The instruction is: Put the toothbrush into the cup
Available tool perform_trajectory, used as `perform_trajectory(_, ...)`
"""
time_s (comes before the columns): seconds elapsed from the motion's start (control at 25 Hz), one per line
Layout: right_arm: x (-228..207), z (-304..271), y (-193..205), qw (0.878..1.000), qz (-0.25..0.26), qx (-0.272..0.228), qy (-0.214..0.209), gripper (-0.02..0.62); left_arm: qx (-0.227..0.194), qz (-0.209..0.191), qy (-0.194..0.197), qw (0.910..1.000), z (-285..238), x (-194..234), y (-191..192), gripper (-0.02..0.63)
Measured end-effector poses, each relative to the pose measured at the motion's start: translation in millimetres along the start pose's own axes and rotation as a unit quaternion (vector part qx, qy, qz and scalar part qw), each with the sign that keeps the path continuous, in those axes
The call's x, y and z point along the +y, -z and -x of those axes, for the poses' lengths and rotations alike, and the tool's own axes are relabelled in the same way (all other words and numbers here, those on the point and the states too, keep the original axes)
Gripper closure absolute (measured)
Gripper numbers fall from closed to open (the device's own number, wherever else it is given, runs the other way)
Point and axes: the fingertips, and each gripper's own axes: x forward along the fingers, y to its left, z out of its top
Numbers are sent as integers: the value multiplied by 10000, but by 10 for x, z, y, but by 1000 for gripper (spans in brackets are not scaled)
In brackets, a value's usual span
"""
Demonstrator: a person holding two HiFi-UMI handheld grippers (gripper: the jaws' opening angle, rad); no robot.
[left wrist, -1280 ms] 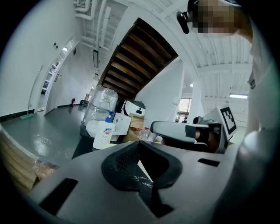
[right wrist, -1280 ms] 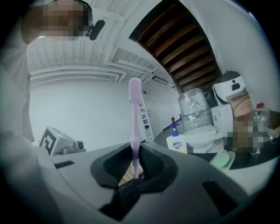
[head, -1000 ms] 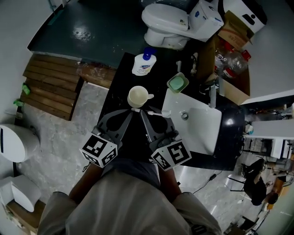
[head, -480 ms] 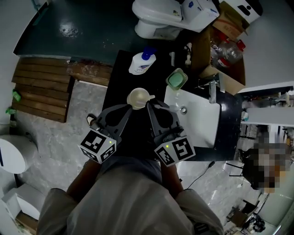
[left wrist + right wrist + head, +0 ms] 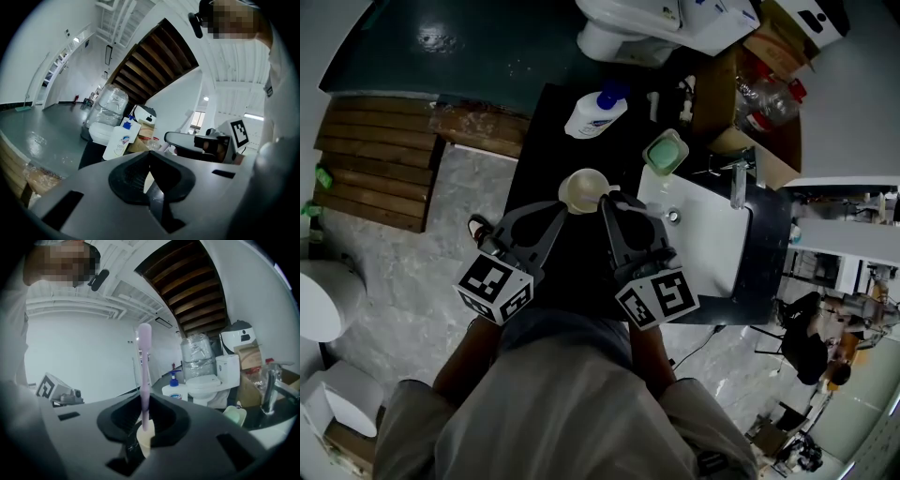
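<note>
No wording can be read; the label on the pump bottle point(image 5: 121, 140) beyond the left gripper point(image 5: 150, 154) is too small.

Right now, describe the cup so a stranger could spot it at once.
Find the white sink in the black counter. Just left of it stands the cup: cream, round, with a side handle, unlike the blue-capped white bottle and green dish beyond it.

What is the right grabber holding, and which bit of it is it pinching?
The right gripper pinches a pale purple plastic toothbrush near its lower end; the rest of it sticks up above the jaws.
</note>
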Motion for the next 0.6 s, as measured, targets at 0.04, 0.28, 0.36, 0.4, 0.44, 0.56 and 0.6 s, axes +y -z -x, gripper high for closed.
perform_trajectory(0.04,-14,-8,20,10000,10,32,-1,537,9,7,3,10000,-8,-3,12,597)
perform_trajectory(0.28,-93,-57,142,9997,39,224,-4,537,102,32,37,9999,-68,-35,83,597)
perform_trajectory(0.36,-106,-88,188,9995,58,298,-2,537,135,20,37,9999,-83,-30,89,597)
perform_trajectory(0.4,-110,-103,213,9994,65,333,-3,537,147,11,37,9999,-90,-27,91,597)
perform_trajectory(0.44,-114,-116,239,9993,72,367,-3,537,160,1,37,9999,-97,-26,95,597)
perform_trajectory(0.56,-131,-132,329,9989,55,474,21,537,207,-9,49,9998,-122,-41,117,595)
perform_trajectory(0.6,-142,-132,365,9987,27,508,44,537,224,-10,61,9997,-132,-48,124,595)
